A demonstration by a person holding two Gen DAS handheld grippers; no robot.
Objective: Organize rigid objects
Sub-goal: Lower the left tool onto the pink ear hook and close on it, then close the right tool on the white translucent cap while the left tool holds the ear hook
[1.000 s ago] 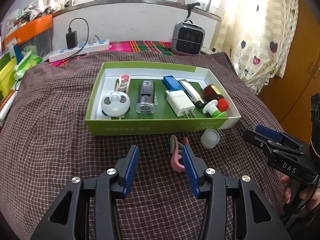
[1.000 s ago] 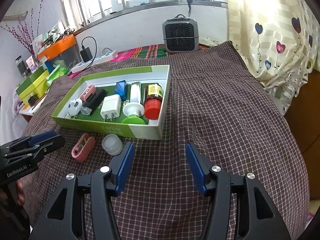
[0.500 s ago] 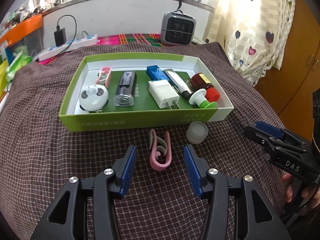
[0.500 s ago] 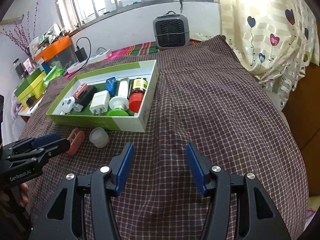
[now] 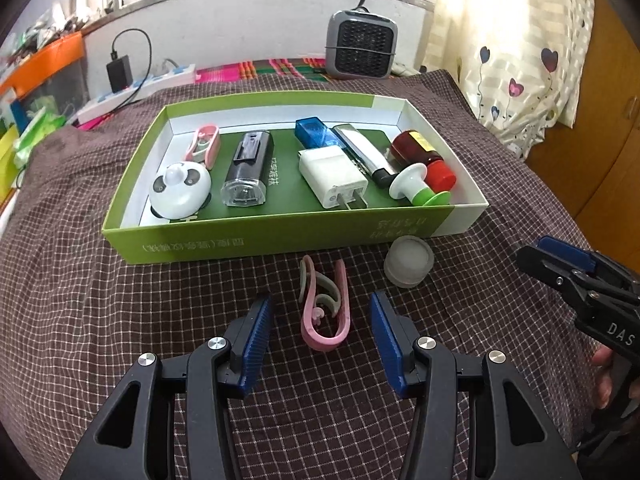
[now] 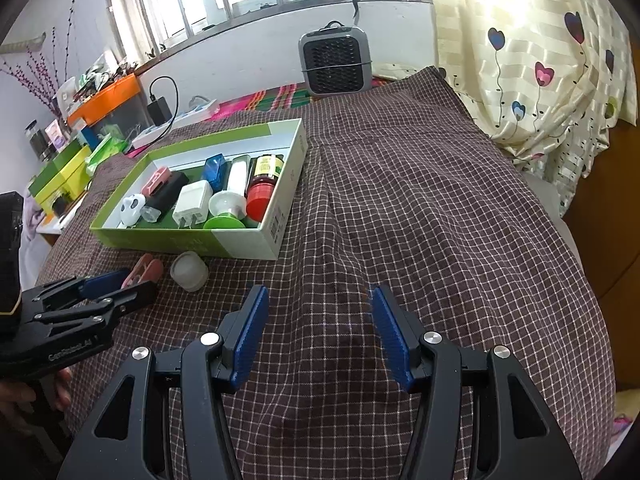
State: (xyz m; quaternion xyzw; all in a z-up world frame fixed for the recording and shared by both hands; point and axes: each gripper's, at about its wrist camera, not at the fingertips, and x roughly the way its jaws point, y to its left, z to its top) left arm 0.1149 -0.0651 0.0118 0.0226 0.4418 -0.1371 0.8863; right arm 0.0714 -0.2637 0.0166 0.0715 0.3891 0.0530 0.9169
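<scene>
A pink and grey clip [image 5: 344, 304] lies on the checked cloth just in front of the green box [image 5: 260, 240]. My left gripper [image 5: 320, 306] is open, one finger on each side of the clip, neither pad touching it. A small frosted white cap [image 5: 409, 260] stands to the clip's right, against the box's front wall. Inside the box lie a panda toy [image 5: 180, 190], a black torch [image 5: 248, 168], a white charger [image 5: 332, 176] and a red-capped brown bottle [image 5: 424, 156]. My right gripper [image 6: 319, 300] hangs open over bare cloth to the right, holding nothing.
A grey heater [image 5: 362, 46] stands behind the box, and a power strip [image 5: 140, 88] with a black plug lies at the back left. Bins and boxes [image 6: 104, 104] crowd the left edge. A heart-print curtain [image 6: 540, 60] hangs on the right. The cloth [image 6: 420, 200] falls away there.
My left gripper has shifted right and come down toward the cloth, so the pink clip now lies between its fingers. Its jaws stand wider than a second ago. The right gripper has hardly moved.
</scene>
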